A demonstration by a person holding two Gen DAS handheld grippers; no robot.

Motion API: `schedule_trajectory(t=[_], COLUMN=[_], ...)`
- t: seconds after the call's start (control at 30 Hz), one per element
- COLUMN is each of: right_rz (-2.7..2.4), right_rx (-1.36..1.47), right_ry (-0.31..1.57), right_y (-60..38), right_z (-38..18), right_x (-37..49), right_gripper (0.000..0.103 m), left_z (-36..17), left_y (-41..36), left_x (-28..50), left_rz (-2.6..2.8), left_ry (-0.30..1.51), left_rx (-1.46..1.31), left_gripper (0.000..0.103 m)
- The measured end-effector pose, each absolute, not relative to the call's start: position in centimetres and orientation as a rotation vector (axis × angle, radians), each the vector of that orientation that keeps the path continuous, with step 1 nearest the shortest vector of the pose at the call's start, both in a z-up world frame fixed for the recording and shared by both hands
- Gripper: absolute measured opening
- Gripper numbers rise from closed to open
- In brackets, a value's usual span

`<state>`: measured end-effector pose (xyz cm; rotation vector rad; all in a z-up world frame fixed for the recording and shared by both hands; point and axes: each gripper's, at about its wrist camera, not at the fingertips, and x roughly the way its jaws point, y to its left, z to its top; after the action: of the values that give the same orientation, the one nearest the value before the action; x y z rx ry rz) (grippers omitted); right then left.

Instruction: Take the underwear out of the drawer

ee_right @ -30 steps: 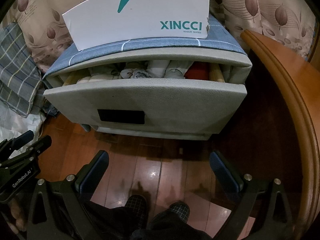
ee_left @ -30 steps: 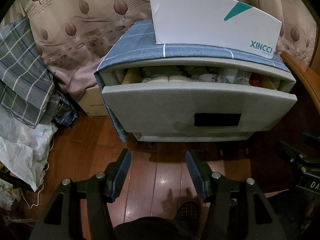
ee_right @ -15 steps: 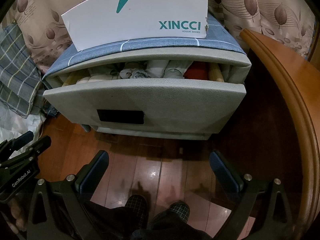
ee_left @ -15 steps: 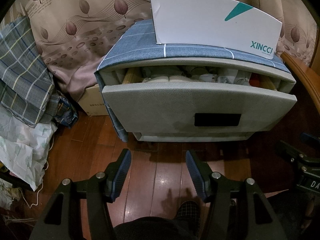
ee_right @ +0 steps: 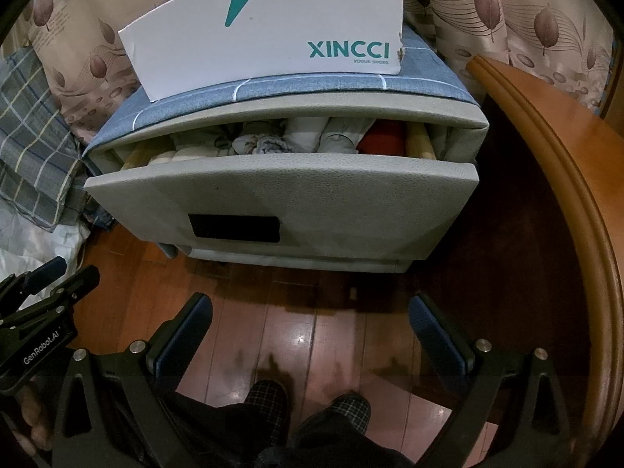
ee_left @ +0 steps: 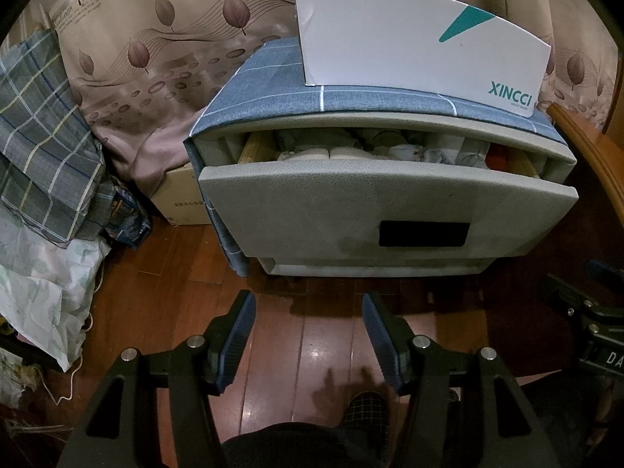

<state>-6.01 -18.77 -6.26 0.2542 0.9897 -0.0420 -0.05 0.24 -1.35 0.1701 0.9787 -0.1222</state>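
Grey padded drawer (ee_left: 386, 210) is sitting part-open, folded pale underwear (ee_right: 265, 142) showing; we are hovering left gripper (ee_left: 309, 335) and right gripper (ee_right: 311, 333) before it, both jaws wide, empty.

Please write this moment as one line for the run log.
grey padded drawer: partly open | folded clothes: inside | left tongs: open, empty | right tongs: open, empty

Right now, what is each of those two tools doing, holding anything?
Left tool: open, holding nothing, over the floor.
Right tool: open wide, holding nothing.
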Motion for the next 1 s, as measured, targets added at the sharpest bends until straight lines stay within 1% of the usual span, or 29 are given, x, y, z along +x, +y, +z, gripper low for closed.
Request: schedule_trajectory(t=[0.4,0.63,0.83,1.0], right_rz=[-0.045,-0.063,-0.048,0.067], right_rx=[0.263,0.325,0.243,0.113], right_ry=[0.98,0.966,0.942,0.994], right_y=[-19.1,-20.8,-21.1,-19.7], right_z=[-6.1,-5.4,-4.1,-4.1], right_x=[-6.1,-4.6,-1.5,1.1], right_gripper=[0.1,0.1,0.1,0.1], left_z=[-0.8,-0.8,-1.1,-1.3], left_y=[0.8,0.9,1.1,1.5], left_x=[0.1,0.2,0.2,0.2], left_rz=[-0.137,-0.138,-0.14,-0.128], left_ry=[0.96,0.966,0.975,0.986], left_rx=[0.12,0.102,0.098,0.088], left_gripper=[0.058,0.058,0.058,0.058])
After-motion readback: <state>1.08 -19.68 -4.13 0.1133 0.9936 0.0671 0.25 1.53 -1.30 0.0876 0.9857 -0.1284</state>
